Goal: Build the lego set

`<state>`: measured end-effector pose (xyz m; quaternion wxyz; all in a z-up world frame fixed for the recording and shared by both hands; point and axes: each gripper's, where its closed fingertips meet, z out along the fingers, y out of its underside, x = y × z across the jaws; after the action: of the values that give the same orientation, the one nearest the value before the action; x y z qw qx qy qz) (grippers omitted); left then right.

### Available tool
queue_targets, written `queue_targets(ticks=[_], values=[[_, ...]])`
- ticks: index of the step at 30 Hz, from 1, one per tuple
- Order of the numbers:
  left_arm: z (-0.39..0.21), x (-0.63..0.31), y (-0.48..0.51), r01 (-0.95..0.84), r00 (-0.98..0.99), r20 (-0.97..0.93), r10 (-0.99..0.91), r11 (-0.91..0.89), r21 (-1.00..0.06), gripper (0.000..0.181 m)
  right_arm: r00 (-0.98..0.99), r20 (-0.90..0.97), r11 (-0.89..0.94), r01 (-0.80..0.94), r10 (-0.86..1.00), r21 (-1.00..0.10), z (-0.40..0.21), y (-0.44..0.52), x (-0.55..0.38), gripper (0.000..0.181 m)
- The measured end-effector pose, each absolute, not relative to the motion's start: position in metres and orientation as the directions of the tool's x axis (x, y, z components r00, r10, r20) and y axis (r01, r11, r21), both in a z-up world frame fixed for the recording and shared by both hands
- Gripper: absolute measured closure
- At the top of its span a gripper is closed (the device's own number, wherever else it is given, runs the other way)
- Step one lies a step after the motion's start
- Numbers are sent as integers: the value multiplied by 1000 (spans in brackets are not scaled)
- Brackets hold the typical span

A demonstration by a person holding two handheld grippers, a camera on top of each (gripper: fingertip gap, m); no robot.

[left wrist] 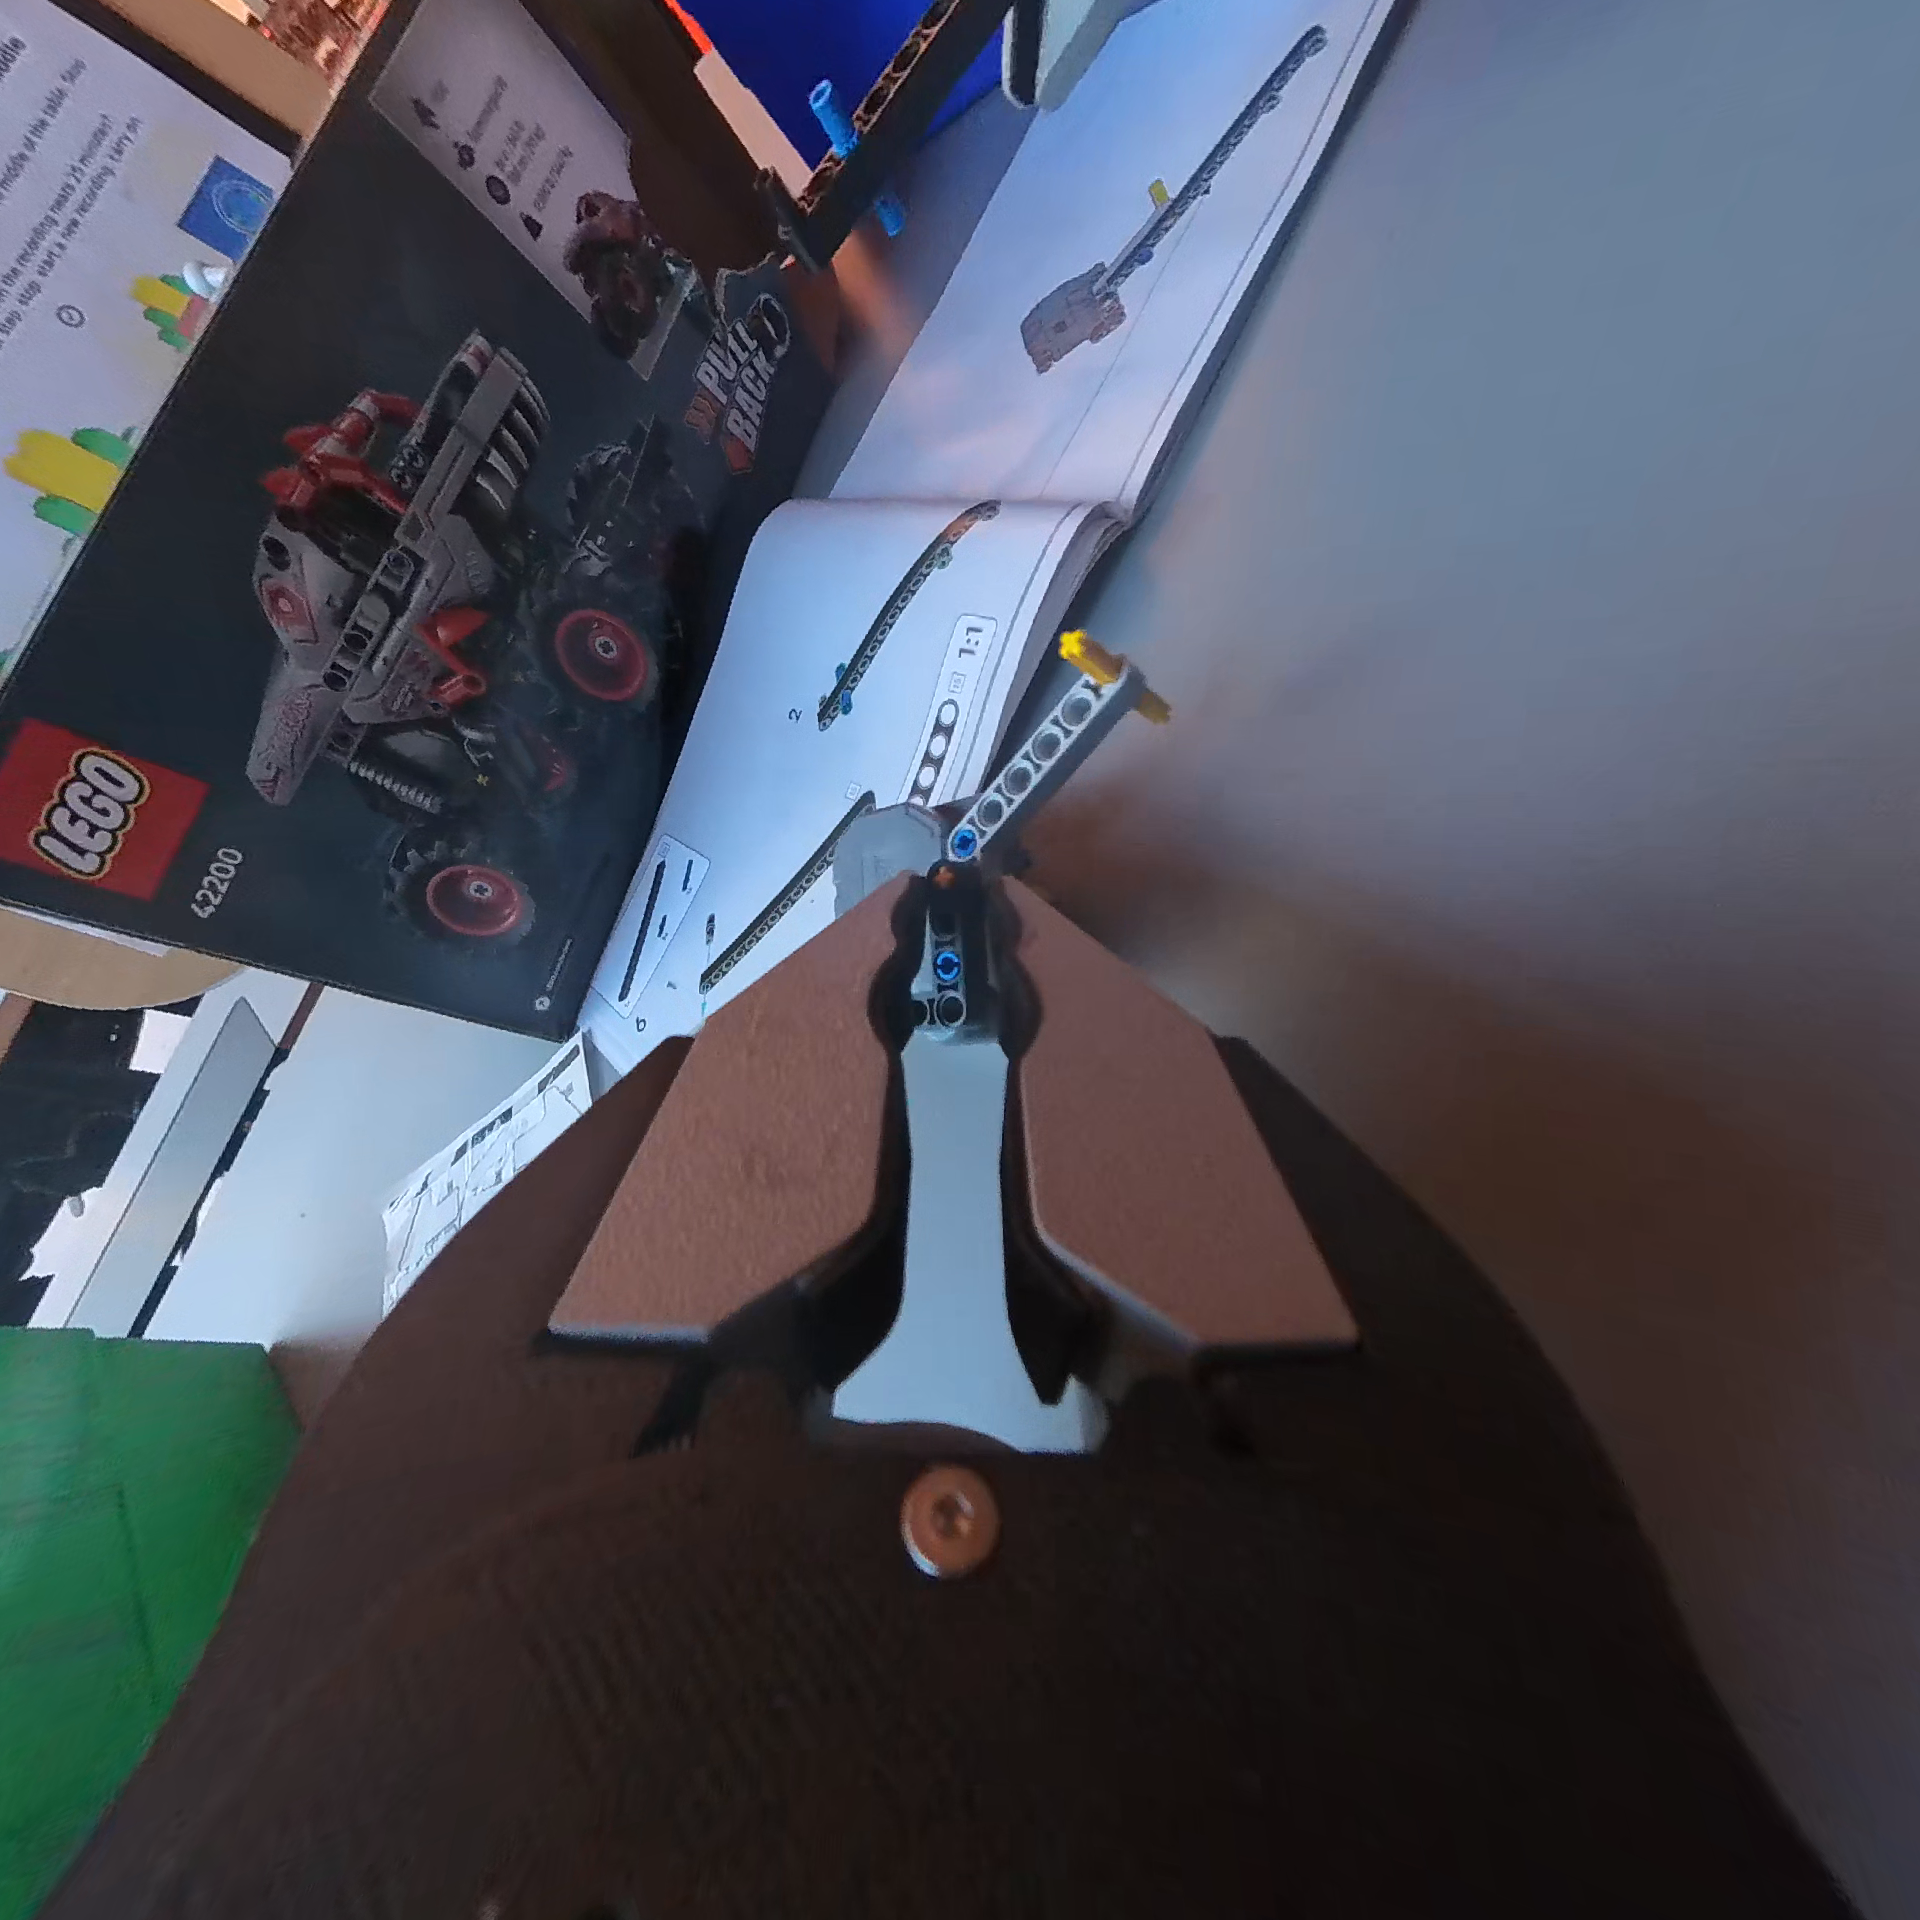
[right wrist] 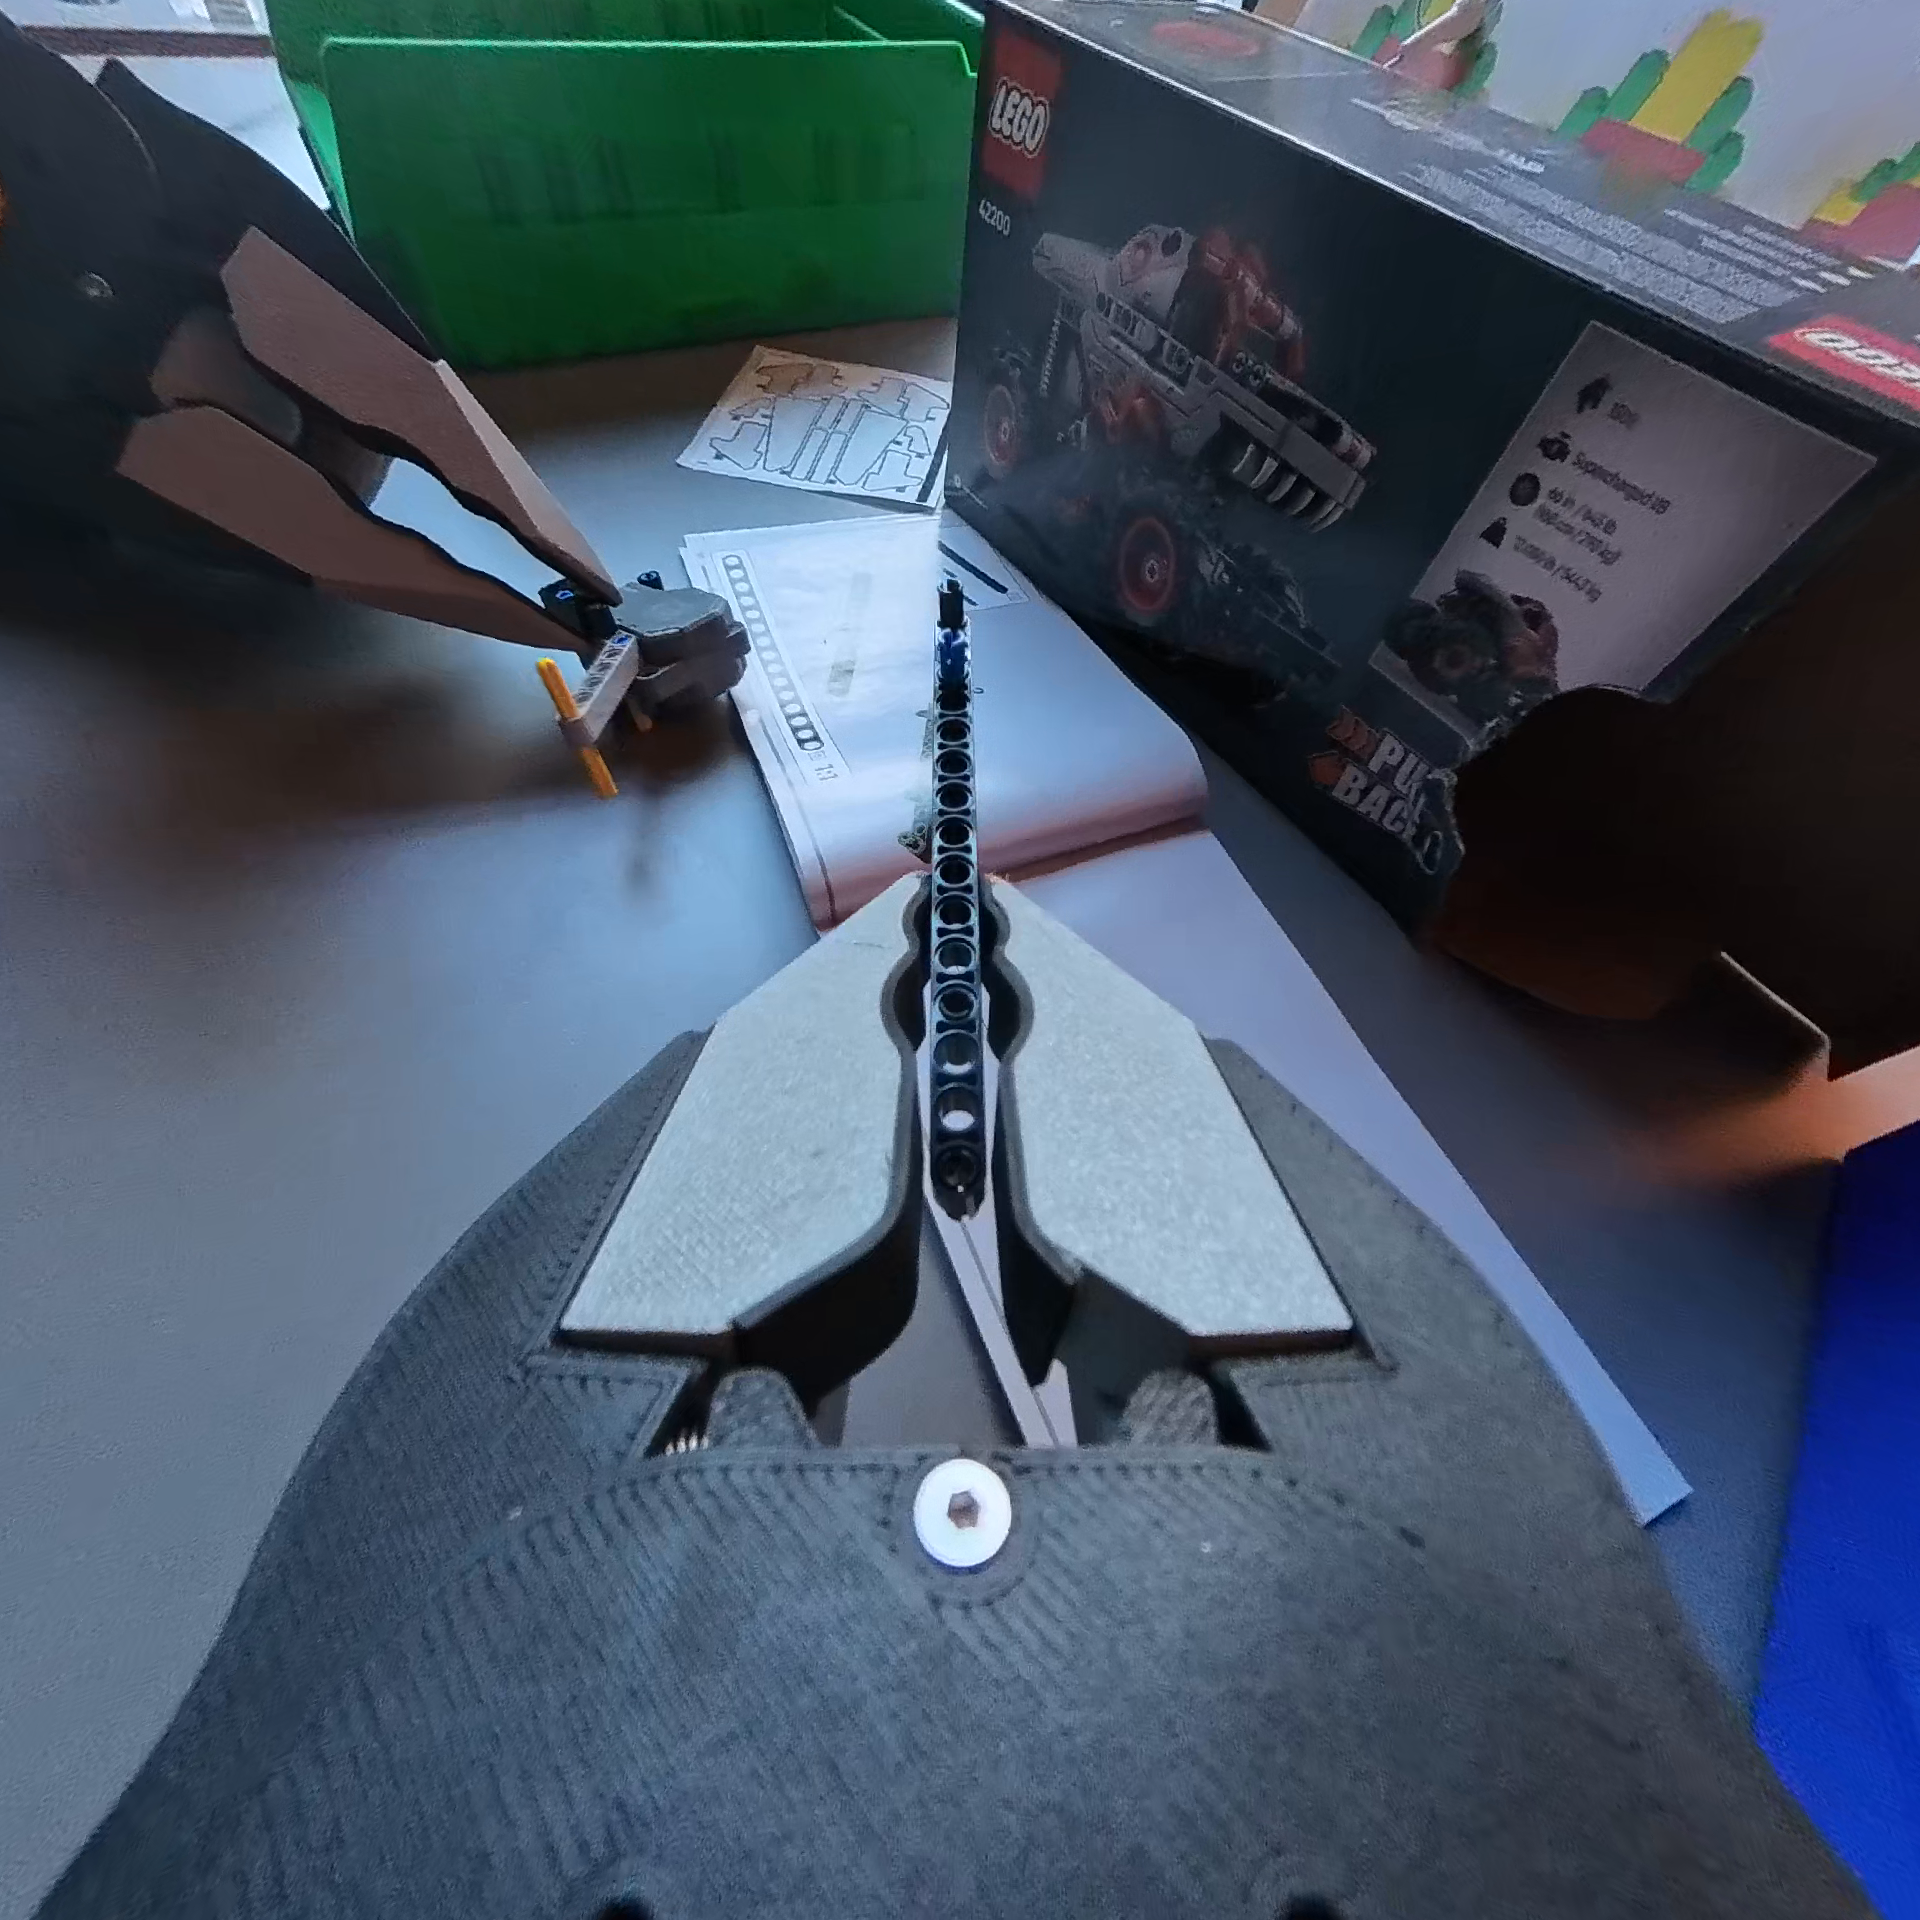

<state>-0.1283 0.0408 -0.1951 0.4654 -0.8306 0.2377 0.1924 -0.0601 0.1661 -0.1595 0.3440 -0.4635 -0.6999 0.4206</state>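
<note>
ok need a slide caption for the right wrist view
Right gripper clamps a long black holed lego beam over the open instruction booklet, while the left gripper holds a grey lego assembly.

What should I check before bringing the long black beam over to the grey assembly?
1. Right gripper shut on the long black holed beam: ok.
2. Left gripper shut on the small grey motor assembly: ok.
3. Blue pins seated at the beam's far end: ok.
4. Yellow axle through the light grey short beam: ok.
5. Open instruction booklet readable: cannot tell.
</note>
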Motion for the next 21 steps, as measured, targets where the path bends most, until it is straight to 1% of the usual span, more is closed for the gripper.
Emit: queue_targets(ticks=[9, 16, 21], values=[[-195, -127, 43, -559, 823, -528, -208, -458, -691, 173, -400, 87, 239, 347, 913, -907, -161, 139, -63, 177], [-195, -125, 44, -533, 841, -503, -199, -461, -710, 173, -462, 93, 283, 361, 882, -889, -173, 114, -65, 177], [-195, -128, 47, -522, 843, -513, -162, -477, -707, 172, -469, 81, 277, 366, 879, -888, -176, 105, -68, 177]])
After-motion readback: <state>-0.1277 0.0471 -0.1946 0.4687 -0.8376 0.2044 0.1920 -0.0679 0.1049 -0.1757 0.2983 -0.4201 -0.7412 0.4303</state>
